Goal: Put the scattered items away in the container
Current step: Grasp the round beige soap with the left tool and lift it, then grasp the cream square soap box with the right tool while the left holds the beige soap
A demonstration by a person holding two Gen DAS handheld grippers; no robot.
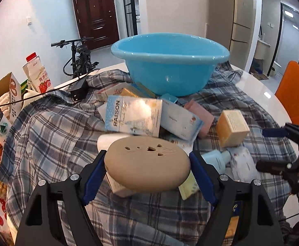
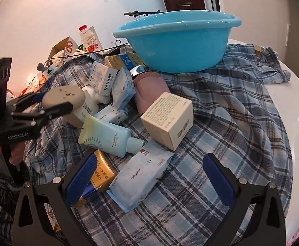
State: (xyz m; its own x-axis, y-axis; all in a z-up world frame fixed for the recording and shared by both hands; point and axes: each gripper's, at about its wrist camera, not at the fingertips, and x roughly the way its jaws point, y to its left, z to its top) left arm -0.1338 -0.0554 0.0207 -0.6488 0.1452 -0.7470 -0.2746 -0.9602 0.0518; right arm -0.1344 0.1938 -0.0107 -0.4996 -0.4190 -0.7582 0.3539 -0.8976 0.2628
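My left gripper (image 1: 147, 157) is shut on a beige oval sponge (image 1: 147, 164) with small holes and holds it above the pile. In the right wrist view the left gripper (image 2: 50, 102) appears at the left with the sponge (image 2: 65, 95). The blue basin (image 1: 170, 69) (image 2: 178, 47) stands empty at the back on a plaid shirt (image 1: 53, 127). My right gripper (image 2: 150, 160) is open above a pale blue Babycare packet (image 2: 141, 176), with nothing between its pads. Close by lie a gold box (image 2: 102, 172), a light blue tube (image 2: 106, 137) and a cream box (image 2: 167, 121).
A Raison box (image 1: 133, 114), more pale packets and a pink item (image 1: 200, 116) lie heaped before the basin. A milk carton (image 1: 37, 73), an open cardboard box (image 1: 3, 94) and a black adapter (image 1: 78, 89) crowd the left. An orange chair (image 1: 293, 90) stands right of the white table (image 2: 293, 106).
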